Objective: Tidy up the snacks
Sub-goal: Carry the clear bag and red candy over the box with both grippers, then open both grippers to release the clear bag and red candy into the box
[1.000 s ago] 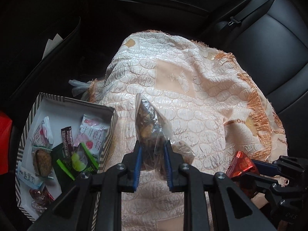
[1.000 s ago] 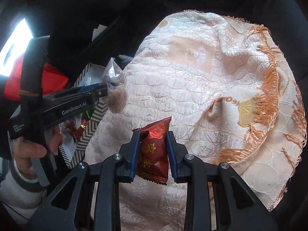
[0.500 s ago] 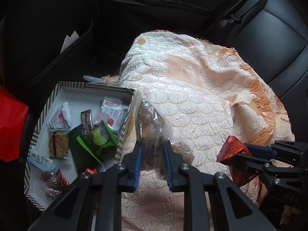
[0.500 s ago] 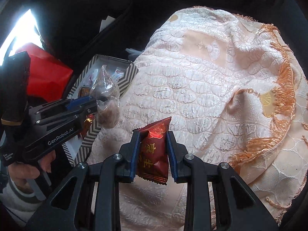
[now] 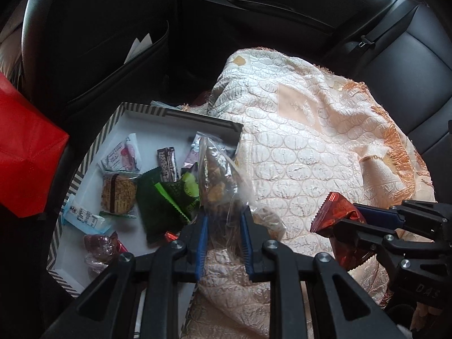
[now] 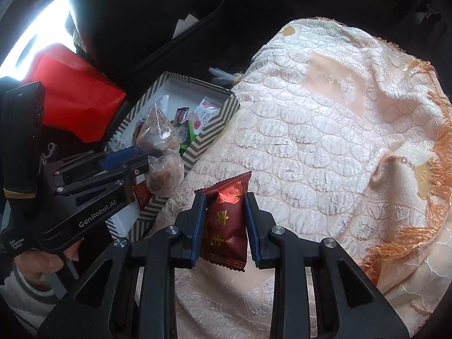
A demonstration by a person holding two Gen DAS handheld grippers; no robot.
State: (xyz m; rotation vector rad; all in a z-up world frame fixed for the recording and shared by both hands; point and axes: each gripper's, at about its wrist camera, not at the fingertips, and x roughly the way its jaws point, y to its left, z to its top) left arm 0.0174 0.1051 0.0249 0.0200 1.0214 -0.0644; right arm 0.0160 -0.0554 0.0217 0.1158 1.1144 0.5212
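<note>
Both claws pinch snacks — left claw (image 5: 223, 220) (clear bag (image 5: 217, 180)) beside box (image 5: 93, 155).

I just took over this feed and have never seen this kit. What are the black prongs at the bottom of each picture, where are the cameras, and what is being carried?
No robot here: a person holds a handheld gripper in each hand, with a fisheye camera on each looking along its jaws. The left-wrist view shows the left gripper shut on a clear bag of snacks, near the striped box, which already holds several wrapped snacks. The right-wrist view shows the right gripper shut on a dark red snack packet above a cream patterned cloth spread over a black car seat.
</note>
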